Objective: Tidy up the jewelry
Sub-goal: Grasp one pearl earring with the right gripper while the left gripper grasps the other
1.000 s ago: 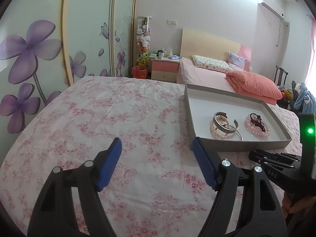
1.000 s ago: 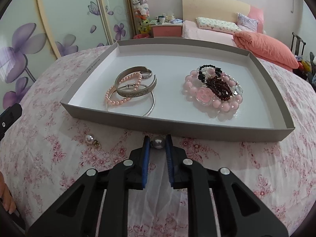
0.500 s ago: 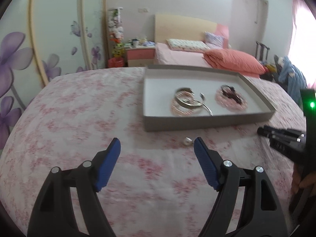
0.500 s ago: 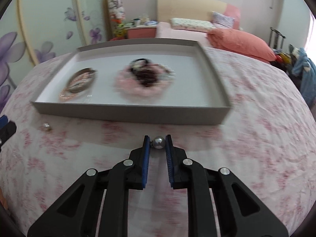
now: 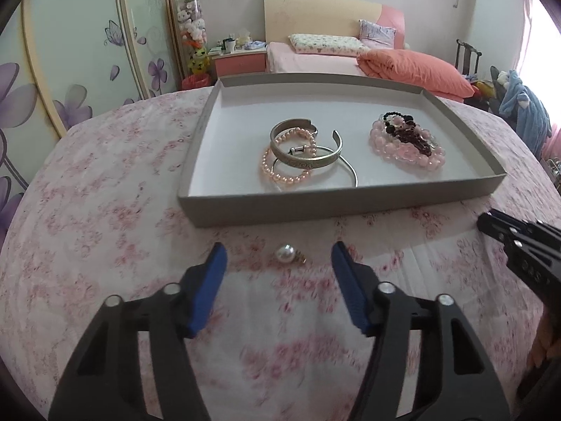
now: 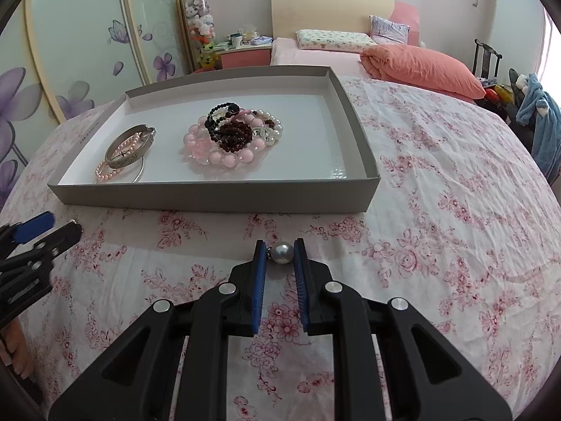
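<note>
A white pearl earring [image 5: 284, 254] with a small gold fitting lies on the floral cloth just in front of the grey tray [image 5: 336, 202]. My left gripper [image 5: 279, 258] straddles it; its jaws are closing and the blue pads stand clear of the pearl on both sides. My right gripper [image 6: 281, 252] is shut on a grey pearl earring [image 6: 282, 253], held above the cloth in front of the tray [image 6: 217, 196]. Inside the tray lie metal bangles with a pink pearl bracelet [image 5: 301, 154] and a heap of pink and dark bead bracelets [image 5: 406, 140].
The pink-flowered cloth [image 6: 438, 245] covers the whole work surface. The right gripper's tips [image 5: 505, 231] show at the right edge of the left wrist view. Behind stand a bed with an orange quilt [image 6: 424, 66] and a flower-painted wardrobe [image 6: 70, 56].
The left gripper moved right and down until the white pearl earring lay between its jaws, which narrowed. The right gripper swung right along the tray front, still holding the grey pearl.
</note>
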`<state>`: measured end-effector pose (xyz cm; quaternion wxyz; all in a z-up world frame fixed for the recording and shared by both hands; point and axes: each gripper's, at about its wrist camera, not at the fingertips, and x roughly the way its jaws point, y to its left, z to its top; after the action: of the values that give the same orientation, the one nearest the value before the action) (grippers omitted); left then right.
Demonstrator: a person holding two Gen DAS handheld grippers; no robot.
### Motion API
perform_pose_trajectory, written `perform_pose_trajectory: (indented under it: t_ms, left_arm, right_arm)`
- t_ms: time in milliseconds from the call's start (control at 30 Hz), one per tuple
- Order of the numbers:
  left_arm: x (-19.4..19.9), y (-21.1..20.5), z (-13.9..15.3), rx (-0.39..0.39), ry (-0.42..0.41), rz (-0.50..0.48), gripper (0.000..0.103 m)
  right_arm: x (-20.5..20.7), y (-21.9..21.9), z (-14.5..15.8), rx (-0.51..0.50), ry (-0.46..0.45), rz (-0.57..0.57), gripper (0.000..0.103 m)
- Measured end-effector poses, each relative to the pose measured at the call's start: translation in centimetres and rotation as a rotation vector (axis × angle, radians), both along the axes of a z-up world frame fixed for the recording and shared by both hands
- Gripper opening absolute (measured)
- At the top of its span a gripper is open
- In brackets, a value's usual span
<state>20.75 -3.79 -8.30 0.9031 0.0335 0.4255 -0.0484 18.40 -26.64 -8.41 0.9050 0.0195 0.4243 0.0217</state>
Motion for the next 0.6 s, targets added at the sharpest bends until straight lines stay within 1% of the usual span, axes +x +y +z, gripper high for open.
perform_pose_trajectory:
  t_ms: [67,200,367,433,467,600]
  left_arm:
    - [0.44,-0.45,-0.15,0.009,0.000,0.000,0.055]
    - [0.86,-0.93,-0.59,0.017,0.012,-0.002,0.043]
    - [0.96,-0.83,-0.76,0.008,0.014,-0.006,0.031]
    - [0.84,-0.63,-0.75,0.005,0.013,-0.009,0.020]
    - [0.82,-0.56,-0.74,0.002,0.012,-0.008,0.017]
    - [0.62,-0.24,-0.70,-0.002,0.013,-0.003,0.017]
  right_arm:
    - [0.00,-0.03,0.00,0.002,0.000,0.000,0.017]
    - [-0.11,-0.19,-0.01,0.009,0.001,0.001,0.017]
    - [-0.09,-0.23,0.02,0.007,0.001,0.002,0.017]
    - [-0.08,-0.27,0.02,0.008,0.001,0.002,0.017]
    - [-0.07,-0.27,0.02,0.008,0.001,0.002,0.017]
    - [-0.07,-0.22,0.02,0.007,0.001,0.002,0.017]
